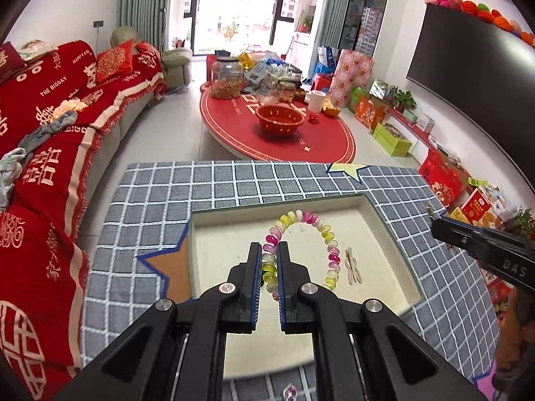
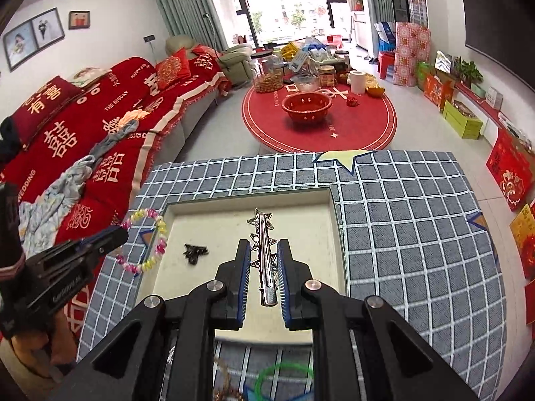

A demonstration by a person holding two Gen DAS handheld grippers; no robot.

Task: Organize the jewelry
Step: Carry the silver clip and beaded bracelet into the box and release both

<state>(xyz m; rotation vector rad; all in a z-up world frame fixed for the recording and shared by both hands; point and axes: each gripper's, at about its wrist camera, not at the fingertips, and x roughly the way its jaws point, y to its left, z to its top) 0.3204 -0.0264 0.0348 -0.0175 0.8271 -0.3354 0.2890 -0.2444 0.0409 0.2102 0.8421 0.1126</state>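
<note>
My left gripper (image 1: 269, 248) is shut on a spiral bracelet (image 1: 321, 230) of pink, yellow and white coils, which hangs in a loop over the white tray (image 1: 277, 208). A small pale clip (image 1: 352, 269) lies in the tray to its right. My right gripper (image 2: 264, 244) is shut on a silver hair clip (image 2: 264, 234) with star shapes, held lengthwise above the tray (image 2: 247, 201). In the right wrist view the left gripper (image 2: 122, 232) shows at the left with the bracelet (image 2: 148, 234), and the small clip (image 2: 195, 252) looks dark. The right gripper (image 1: 434, 222) enters the left wrist view from the right.
The tray sits on a blue checked cloth (image 1: 234, 180) with star patches. A green ring (image 2: 284, 379) and a brownish chain (image 2: 227, 391) lie on the cloth near me. A red-covered sofa (image 1: 50, 127) runs along the left; a round red table (image 1: 281, 133) stands beyond.
</note>
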